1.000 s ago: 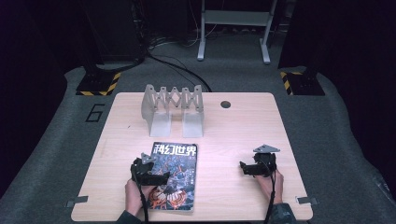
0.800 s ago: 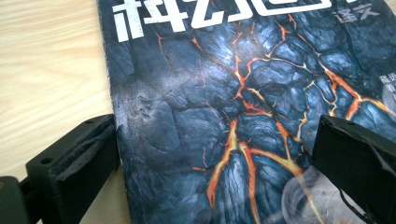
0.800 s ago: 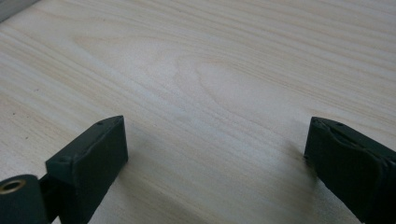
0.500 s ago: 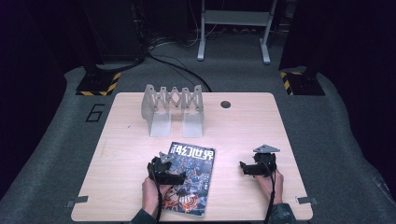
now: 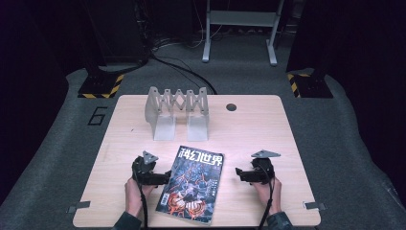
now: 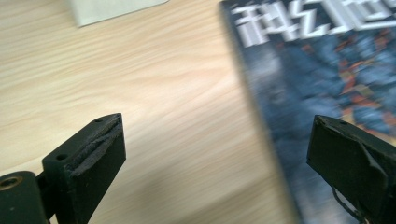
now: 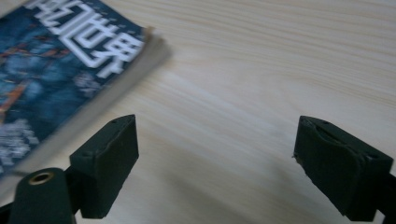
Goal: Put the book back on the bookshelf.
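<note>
Moved: magazine (image 5: 194,184) has slid right across the bench (image 5: 119,129) and turned, its top now tilted to the right; left claw (image 5: 166,178) went with it.
Left claw: at the magazine's left edge, jaws spread wide; in the left gripper view one jaw hangs over bare wood, the other over the cover (image 6: 327,70).
Right claw: (image 5: 238,172) just right of the magazine, apart from it, jaws spread over bare wood; it has not shifted.
Magazine: flat, cover up, front middle of the bench, between the two claws; its corner shows in the right gripper view (image 7: 70,51).
Rack: grey stand (image 5: 177,111) at the back, well apart.
</note>
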{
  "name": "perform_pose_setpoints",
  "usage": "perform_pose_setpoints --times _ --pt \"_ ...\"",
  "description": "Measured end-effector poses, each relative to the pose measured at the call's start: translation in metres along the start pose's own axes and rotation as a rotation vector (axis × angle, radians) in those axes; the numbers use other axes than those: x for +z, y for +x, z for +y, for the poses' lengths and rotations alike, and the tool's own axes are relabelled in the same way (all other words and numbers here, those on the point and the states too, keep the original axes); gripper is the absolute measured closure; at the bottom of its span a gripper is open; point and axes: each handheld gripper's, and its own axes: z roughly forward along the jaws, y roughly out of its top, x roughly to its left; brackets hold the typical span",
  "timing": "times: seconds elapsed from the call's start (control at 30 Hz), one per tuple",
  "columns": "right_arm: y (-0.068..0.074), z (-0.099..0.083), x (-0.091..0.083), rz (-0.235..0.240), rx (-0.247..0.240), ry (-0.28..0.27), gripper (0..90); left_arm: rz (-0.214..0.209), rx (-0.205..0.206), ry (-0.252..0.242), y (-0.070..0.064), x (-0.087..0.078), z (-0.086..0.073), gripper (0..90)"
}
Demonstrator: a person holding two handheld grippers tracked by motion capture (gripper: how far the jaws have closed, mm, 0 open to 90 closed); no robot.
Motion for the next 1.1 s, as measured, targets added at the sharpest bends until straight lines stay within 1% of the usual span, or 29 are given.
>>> perform_pose_setpoints --times 0.07,0.1,0.13,0.17,0.23,0.27,0.3,0.33,0.4,0.47,0.5,0.53,0.57,0.6,0.63,0.67,0.7,0.73,0.83,0.87,0.93,0.97,1.0,1.07,1.1 --pt "0.017 0.004 0.003 0.054 -0.009 0.023 14.4 0.015 0.011 0.013 0.006 0.001 -0.004 5.0" --pt "0.026 0.005 0.006 0.067 -0.016 0.040 14.8 0.023 0.005 0.017 0.006 0.003 -0.006 5.2" --pt "0.034 0.007 0.010 0.075 -0.035 0.052 15.0 0.019 0.006 0.024 0.008 0.004 -0.008 5.2" --pt "0.043 0.008 0.014 0.090 -0.038 0.080 15.7 0.025 -0.004 0.017 0.007 0.006 -0.010 5.7" --pt "0.057 0.010 0.024 0.098 -0.067 0.113 17.6 0.010 0.012 0.040 0.006 0.008 -0.014 5.8" --pt "0.063 0.011 0.028 0.093 -0.068 0.137 18.0 0.005 0.007 0.027 0.005 0.009 -0.015 5.4" --pt "0.067 0.011 0.031 0.080 -0.073 0.144 18.3 0.001 0.004 0.022 0.003 0.009 -0.015 5.4" --pt "0.070 0.013 0.033 0.068 -0.077 0.151 19.8 0.007 0.012 0.016 0.002 0.008 -0.016 5.5" --pt "0.071 0.016 0.034 0.066 -0.072 0.153 23.7 0.006 0.004 0.017 0.002 0.008 -0.016 5.8" --pt "0.071 0.019 0.036 0.065 -0.071 0.170 24.7 0.004 -0.001 0.015 0.002 0.008 -0.017 5.8" --pt "0.071 0.020 0.036 0.066 -0.076 0.173 25.4 0.003 -0.001 0.008 0.000 0.008 -0.018 6.1" --pt "0.070 0.022 0.037 0.067 -0.079 0.180 26.3 -0.005 0.007 0.014 -0.002 0.007 -0.018 6.3" --pt "0.069 0.023 0.038 0.069 -0.078 0.186 27.3 -0.004 0.013 -0.005 -0.005 0.008 -0.019 6.3" --pt "0.069 0.025 0.038 0.067 -0.075 0.193 28.3 -0.012 0.017 -0.008 -0.009 0.008 -0.020 6.3" --pt "0.068 0.027 0.039 0.070 -0.076 0.204 29.1 -0.020 0.023 -0.010 -0.013 0.008 -0.020 6.3" --pt "0.067 0.029 0.040 0.068 -0.076 0.217 28.4 -0.020 0.023 -0.010 -0.013 0.008 -0.020 6.3" --pt "0.066 0.031 0.040 0.055 -0.067 0.230 28.4 -0.028 0.031 -0.016 -0.019 0.008 -0.020 6.3" --pt "0.064 0.033 0.041 0.047 -0.058 0.245 28.6 -0.036 0.031 -0.020 -0.022 0.009 -0.020 6.2" --pt "0.058 0.039 0.041 0.047 -0.046 0.288 30.2 -0.038 0.041 -0.029 -0.027 0.009 -0.020 6.2" --pt "0.057 0.041 0.041 0.047 -0.047 0.308 30.9 -0.046 0.028 -0.033 -0.030 0.010 -0.020 6.2" --pt "0.056 0.044 0.042 0.037 -0.027 0.334 31.1 -0.052 0.041 -0.020 -0.031 0.009 -0.020 6.2" --pt "0.055 0.046 0.042 0.039 -0.022 0.344 31.1 -0.053 0.032 -0.031 -0.033 0.010 -0.020 6.2" --pt "0.054 0.047 0.043 0.039 -0.026 0.345 31.7 -0.050 0.041 -0.027 -0.034 0.010 -0.019 6.2" --pt "0.051 0.048 0.044 0.043 -0.036 0.334 32.9 -0.052 0.035 -0.036 -0.036 0.011 -0.019 6.2" --pt "0.050 0.048 0.044 0.049 -0.030 0.332 34.3 -0.058 0.055 -0.021 -0.035 0.010 -0.019 6.2"
